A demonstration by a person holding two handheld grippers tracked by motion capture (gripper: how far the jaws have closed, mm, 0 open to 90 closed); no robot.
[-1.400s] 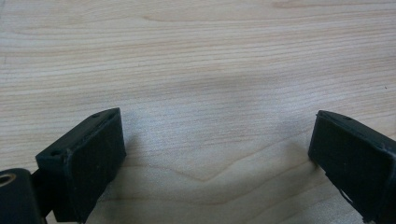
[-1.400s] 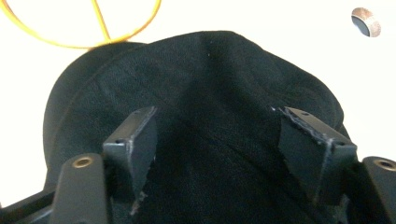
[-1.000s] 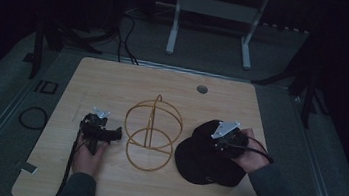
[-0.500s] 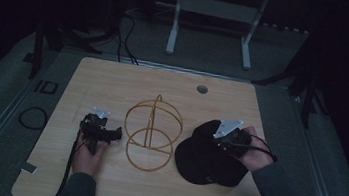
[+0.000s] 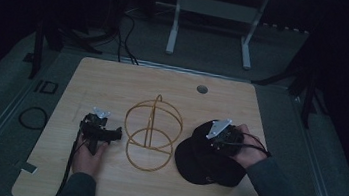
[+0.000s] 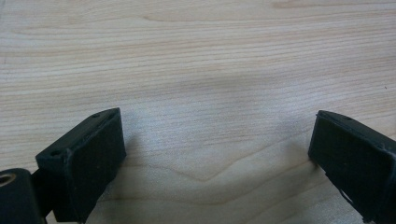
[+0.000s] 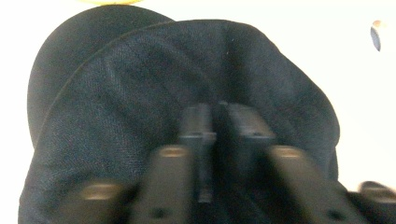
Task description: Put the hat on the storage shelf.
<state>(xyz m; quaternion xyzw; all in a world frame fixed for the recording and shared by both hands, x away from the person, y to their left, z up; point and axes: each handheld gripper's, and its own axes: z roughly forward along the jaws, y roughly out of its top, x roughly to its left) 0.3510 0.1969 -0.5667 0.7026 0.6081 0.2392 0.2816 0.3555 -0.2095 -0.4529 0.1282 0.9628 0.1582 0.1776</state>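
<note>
A black cap lies on the right side of the wooden table. My right gripper rests on its crown, shut on a pinched fold of the cloth. In the right gripper view the jaws stand almost together on the cap; they have just closed on it and eased slightly. A golden wire hat stand stands at the table's middle. My left gripper lies left of the stand, pointing at it. Its jaws are open wide over bare wood.
A round cable hole sits near the table's far edge. A coiled cable lies on the floor to the left. A white desk frame stands behind the table. Bare wood lies in front of the stand and cap.
The right gripper has shifted slightly on the cap's crown and its hand has settled lower. The left gripper, stand and cap stay where they were.
</note>
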